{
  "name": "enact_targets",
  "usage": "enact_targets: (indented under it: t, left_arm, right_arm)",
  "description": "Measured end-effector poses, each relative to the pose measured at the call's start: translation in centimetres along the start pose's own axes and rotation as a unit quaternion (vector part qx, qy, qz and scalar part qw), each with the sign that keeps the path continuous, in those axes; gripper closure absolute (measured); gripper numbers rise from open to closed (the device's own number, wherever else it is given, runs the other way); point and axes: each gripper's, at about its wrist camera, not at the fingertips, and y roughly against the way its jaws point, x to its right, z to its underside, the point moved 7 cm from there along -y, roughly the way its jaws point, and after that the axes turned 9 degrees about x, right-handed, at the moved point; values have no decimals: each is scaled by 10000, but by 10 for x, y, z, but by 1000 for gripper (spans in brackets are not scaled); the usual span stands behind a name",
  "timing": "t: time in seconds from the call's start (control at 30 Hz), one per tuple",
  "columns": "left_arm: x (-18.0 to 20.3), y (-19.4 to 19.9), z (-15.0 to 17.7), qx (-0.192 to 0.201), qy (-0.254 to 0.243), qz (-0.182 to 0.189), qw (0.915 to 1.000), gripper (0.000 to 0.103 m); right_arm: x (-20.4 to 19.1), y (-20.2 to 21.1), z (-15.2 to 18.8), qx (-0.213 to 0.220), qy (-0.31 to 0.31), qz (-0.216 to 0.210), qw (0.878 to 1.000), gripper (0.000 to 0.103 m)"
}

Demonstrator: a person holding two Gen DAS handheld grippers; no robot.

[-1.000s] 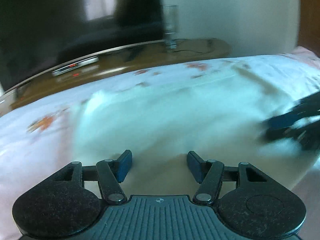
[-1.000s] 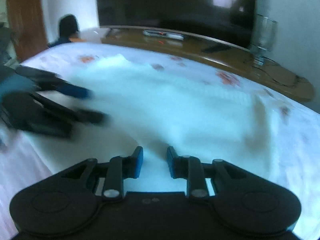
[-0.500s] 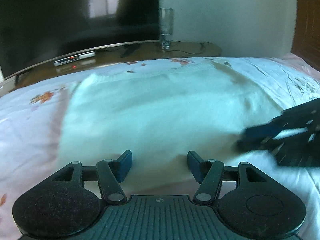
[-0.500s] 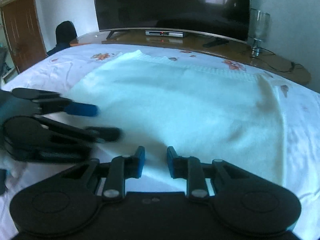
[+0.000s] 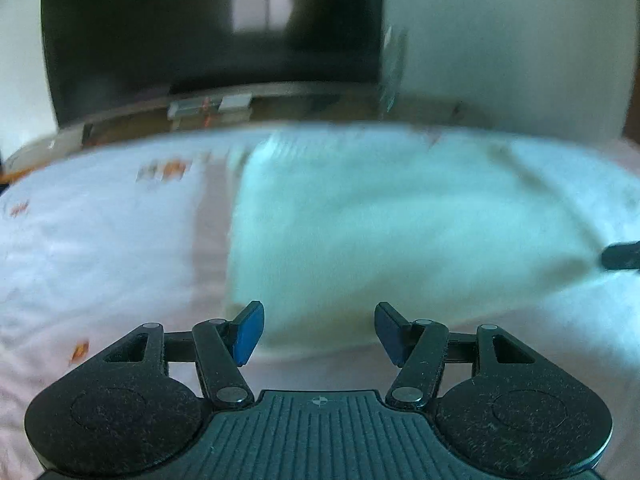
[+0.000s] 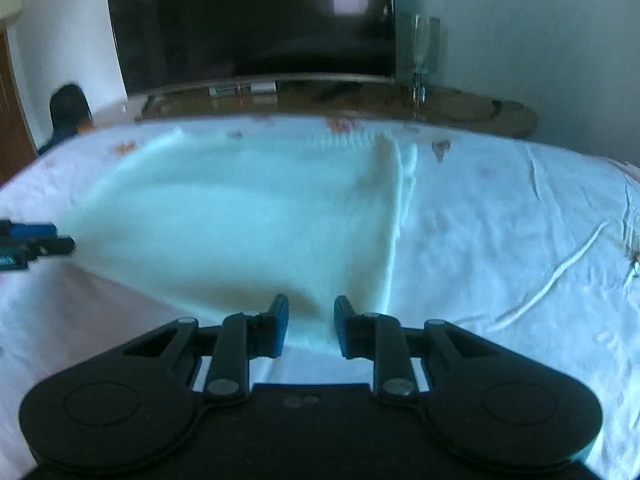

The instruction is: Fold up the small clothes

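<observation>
White sweater (image 6: pixel 248 216) is lying flat in the middle of the bed sheet (image 6: pixel 500 240). Both grippers have been sliding apart toward its near corners. Left gripper (image 5: pixel 316 330) is hanging wide open; right gripper (image 6: pixel 308 326) is open a little. Neither is pinching cloth, so folding is waiting.

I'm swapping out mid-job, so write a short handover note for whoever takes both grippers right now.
Left gripper: open, empty, over the near left corner of the white garment.
Right gripper: jaws narrowly apart, nothing visibly pinched, over the near right corner.
Garment lies spread flat on the floral bedsheet.
Done: garment laid out; its right edge looks turned in.
Left: grip the near corners and fold.
</observation>
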Motion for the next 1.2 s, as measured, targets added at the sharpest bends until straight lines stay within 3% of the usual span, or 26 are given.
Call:
enact_targets:
  t: [0.1,0.23,0.33,0.4,0.5,0.57,0.63,0.7,0.83,0.97,1.03,1.1,1.2]
  left_arm:
    - [0,0,3,58,-28,27,10000,41]
    - [2,9,-5,82,-57,-150,9998,40]
    - [-4,3,0,-101,-47,-285,9995,30]
    - [-9,0,4,-166,34,-263,9995,26]
    - [-14,0,4,-184,123,-235,9995,25]
    - [-18,9,1,-113,126,-462,9988,25]
    - [-25,21,-1,33,396,-484,9980,25]
    - [-36,26,3,-67,960,-339,9948,25]
    - [-51,36,9,82,2011,-124,9795,26]
    - [-53,32,18,130,3147,201,9489,27]
    - [-48,23,25,60,3458,253,9380,39]
    - [-43,17,29,136,3643,239,9309,39]
    - [-38,10,31,319,3913,95,9197,39]
  right_arm:
    - [4,-13,16,-412,85,121,9990,77]
    - [8,-13,10,-482,-57,61,9988,77]
    - [2,-4,4,-356,80,107,9993,75]
    - [3,-12,10,-568,91,171,9982,75]
    - [5,-17,9,-626,56,154,9979,74]
    - [4,-14,5,-692,1,176,9974,74]
    - [6,-5,-2,-528,-164,173,9983,73]
    - [12,5,-5,-326,-375,133,9987,73]
    - [30,21,-3,-113,-1220,23,9925,73]
    - [41,27,-7,163,-1854,-57,9825,74]
    - [41,24,-9,214,-2038,-184,9786,81]
    - [35,21,-12,226,-2110,-334,9767,88]
    - [24,16,-14,237,-2185,-532,9741,89]
